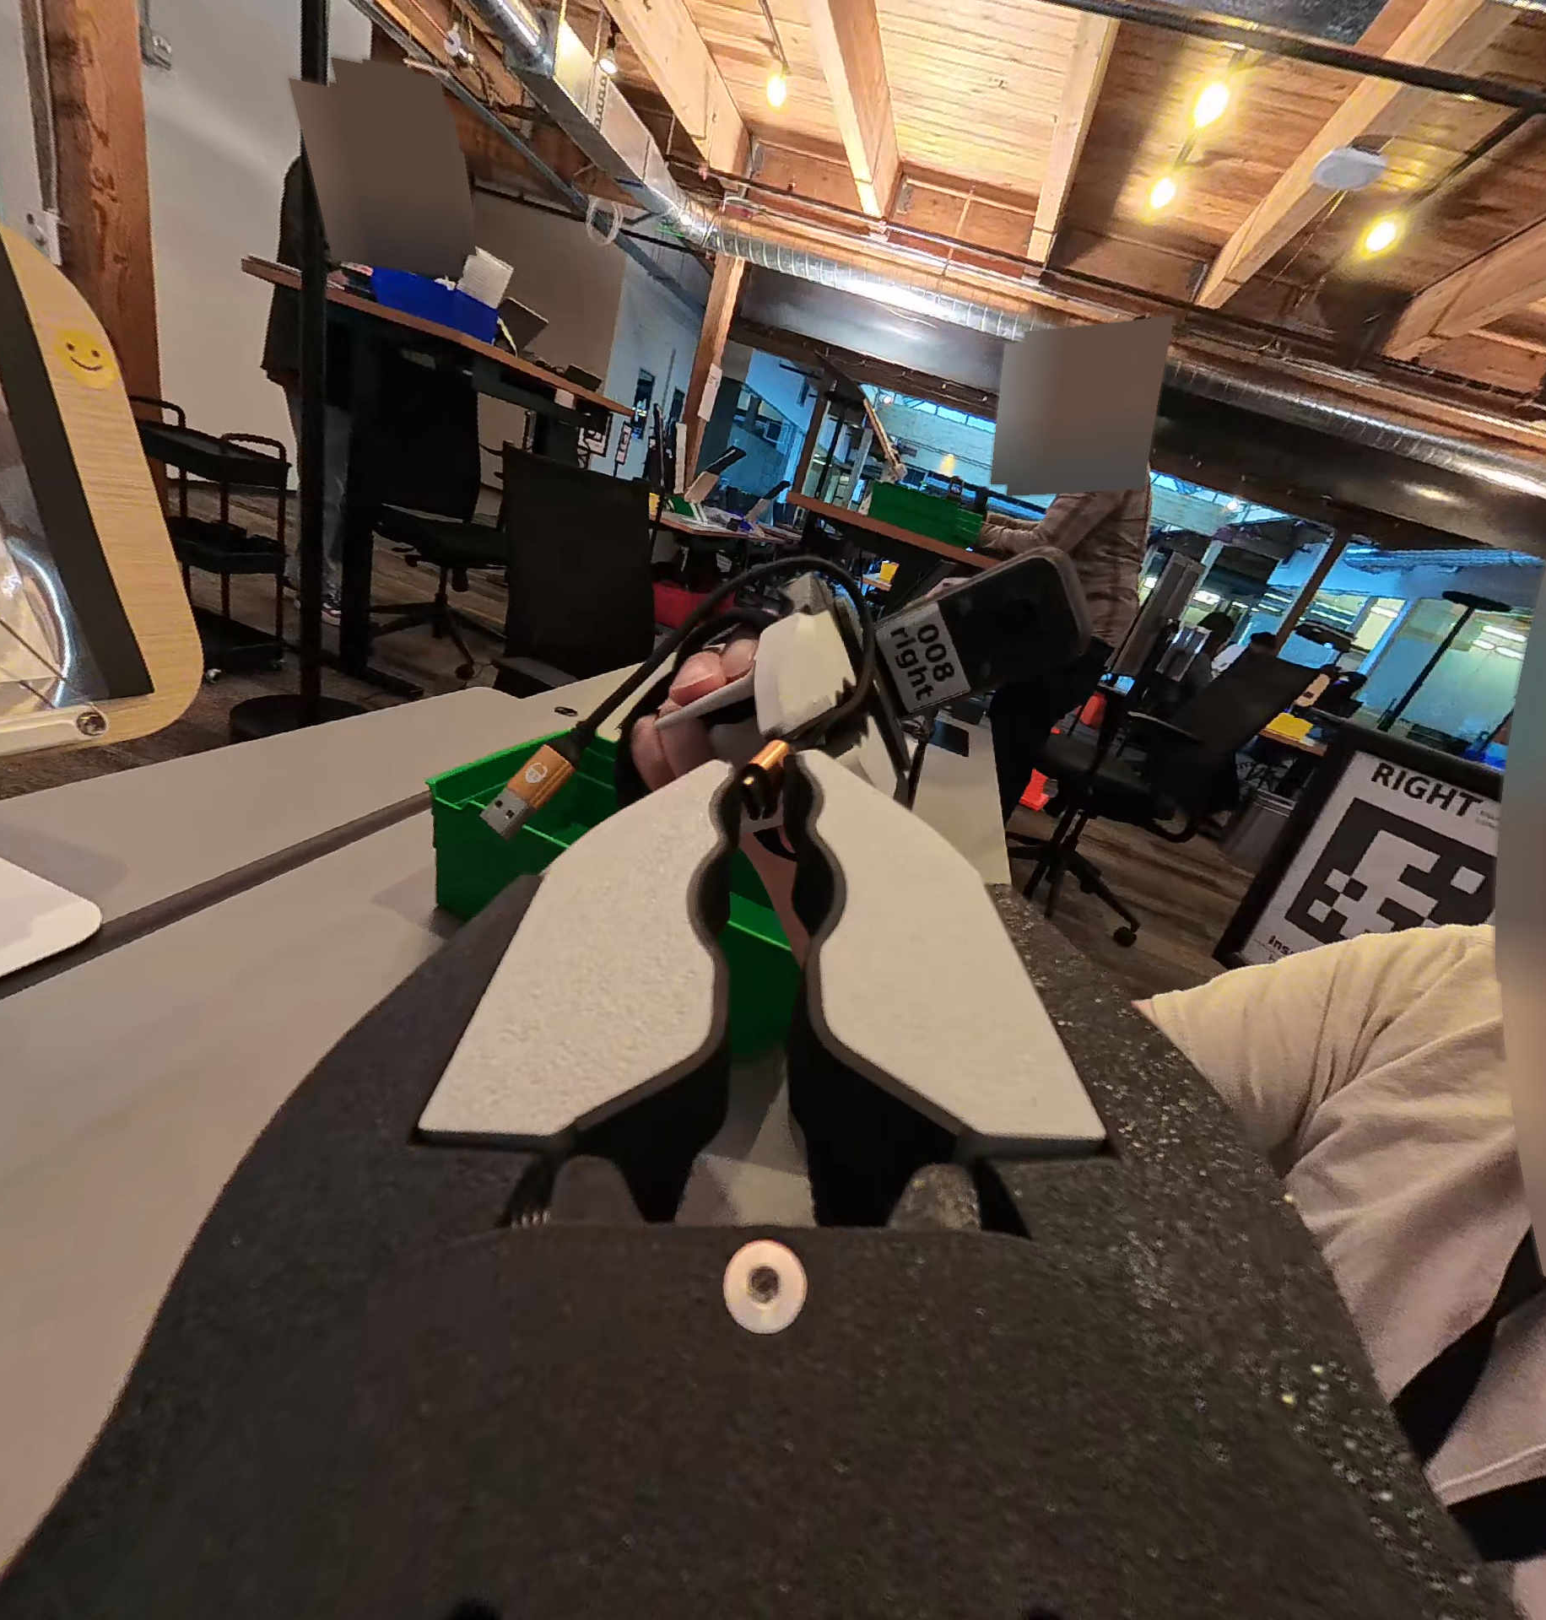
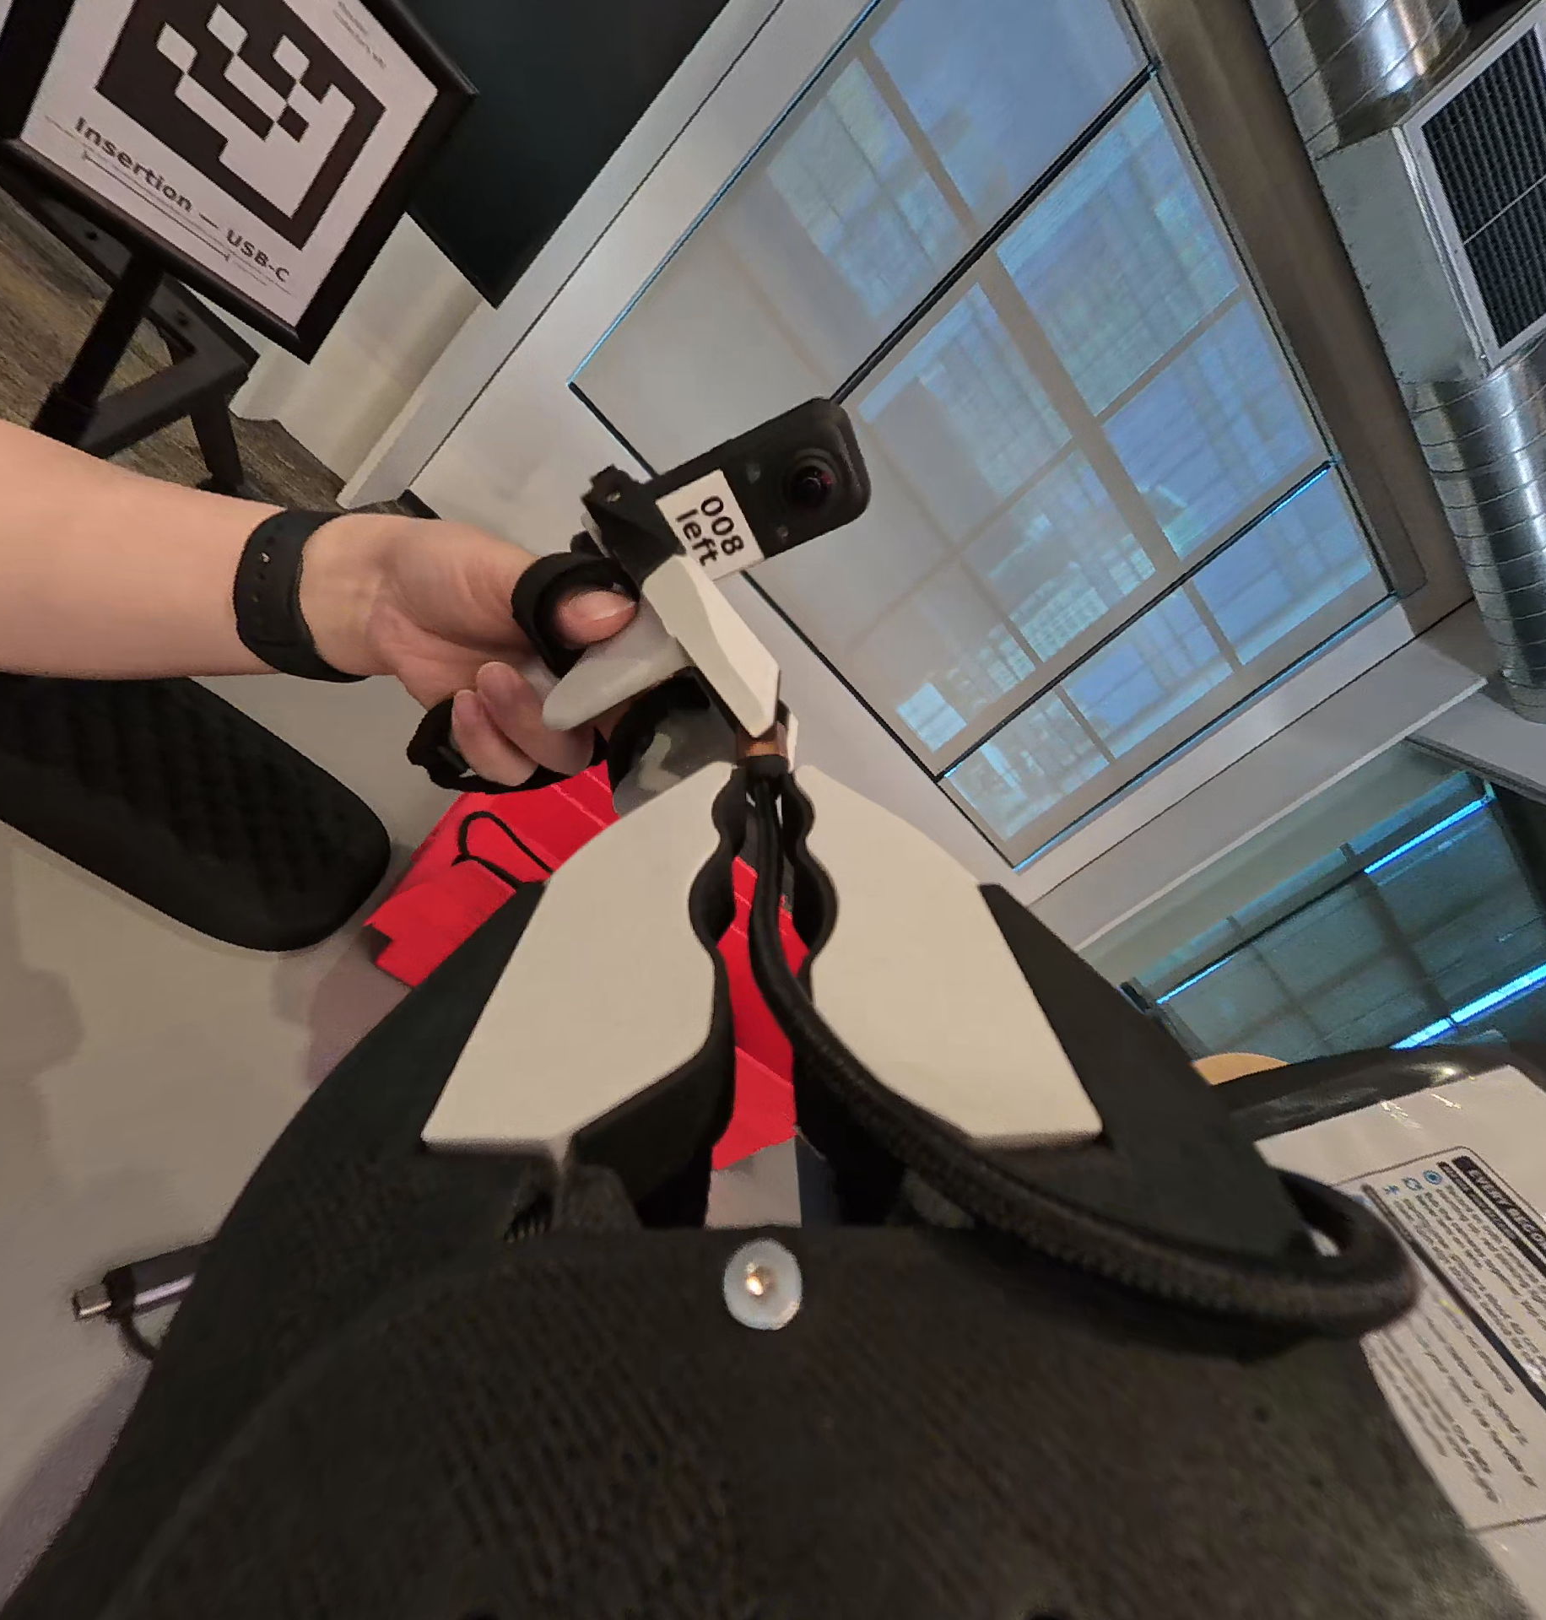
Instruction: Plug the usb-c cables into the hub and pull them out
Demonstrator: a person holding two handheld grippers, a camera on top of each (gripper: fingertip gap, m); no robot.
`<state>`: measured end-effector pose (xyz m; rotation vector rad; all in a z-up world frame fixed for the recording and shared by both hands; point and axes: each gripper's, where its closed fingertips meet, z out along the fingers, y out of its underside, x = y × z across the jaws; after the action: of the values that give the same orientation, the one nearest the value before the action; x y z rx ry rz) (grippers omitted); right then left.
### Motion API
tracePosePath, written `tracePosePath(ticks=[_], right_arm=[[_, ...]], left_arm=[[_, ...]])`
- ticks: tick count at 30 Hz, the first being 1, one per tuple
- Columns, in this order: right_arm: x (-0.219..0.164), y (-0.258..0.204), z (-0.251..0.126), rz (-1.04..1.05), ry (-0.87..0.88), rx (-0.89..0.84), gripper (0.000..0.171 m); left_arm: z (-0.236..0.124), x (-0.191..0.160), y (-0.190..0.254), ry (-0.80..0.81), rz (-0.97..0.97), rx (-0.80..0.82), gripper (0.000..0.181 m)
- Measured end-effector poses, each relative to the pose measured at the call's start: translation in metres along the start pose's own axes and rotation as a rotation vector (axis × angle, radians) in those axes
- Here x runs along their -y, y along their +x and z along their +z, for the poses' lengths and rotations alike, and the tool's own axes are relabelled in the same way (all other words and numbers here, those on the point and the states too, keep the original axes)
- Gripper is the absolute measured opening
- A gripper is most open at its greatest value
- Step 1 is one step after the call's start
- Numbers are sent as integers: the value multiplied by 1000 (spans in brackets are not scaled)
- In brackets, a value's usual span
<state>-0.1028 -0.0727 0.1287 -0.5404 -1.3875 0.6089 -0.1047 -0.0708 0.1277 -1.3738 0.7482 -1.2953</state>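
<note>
My left gripper [image 1: 765, 770] is shut on a thin metallic hub [image 1: 783, 885], held up above the table. A copper USB-C plug [image 1: 765, 776] sits at the hub's end, right at the fingertips; I cannot tell how deep it is seated. Its black cable [image 1: 857, 649] loops up and back down to a dangling orange USB-A plug [image 1: 533, 785]. My right gripper [image 2: 762, 778] is shut on the braided cable [image 2: 774, 947] just behind the copper plug [image 2: 765, 747]. The two grippers point at each other, tips almost touching. The hub also shows in the right wrist view [image 2: 677, 763].
A green bin [image 1: 489, 841] and a red bin [image 2: 489, 877] stand on the grey table [image 1: 182, 1008]. Another cable end [image 2: 103, 1297] lies on the table, with a black padded rest [image 2: 182, 815] and a printed sheet [image 2: 1471, 1315]. A framed marker sign [image 1: 1383, 859] stands to the right. My left and right fingertips are right by each other.
</note>
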Motion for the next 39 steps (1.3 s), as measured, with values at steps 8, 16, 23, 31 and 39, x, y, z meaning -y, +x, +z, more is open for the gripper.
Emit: tracePosePath(ticks=[8,16,23,31,39], right_arm=[[-7,-2,3,-10,-39,3,8],[-9,-2,4,47,-58,16,8],[-10,-2,-6,52,-127,42,8],[5,33,-77,-5,-260,-132,8],[22,31,-97,-38,-274,-153,8]], left_arm=[[-2,-3,-5,-15,-4,25,8],[-3,-3,-6,1,-15,26,8],[-3,-8,-8,4,13,55,15],[-7,-103,-80,-443,213,444,30],[29,-185,-136,-905,189,365,26]])
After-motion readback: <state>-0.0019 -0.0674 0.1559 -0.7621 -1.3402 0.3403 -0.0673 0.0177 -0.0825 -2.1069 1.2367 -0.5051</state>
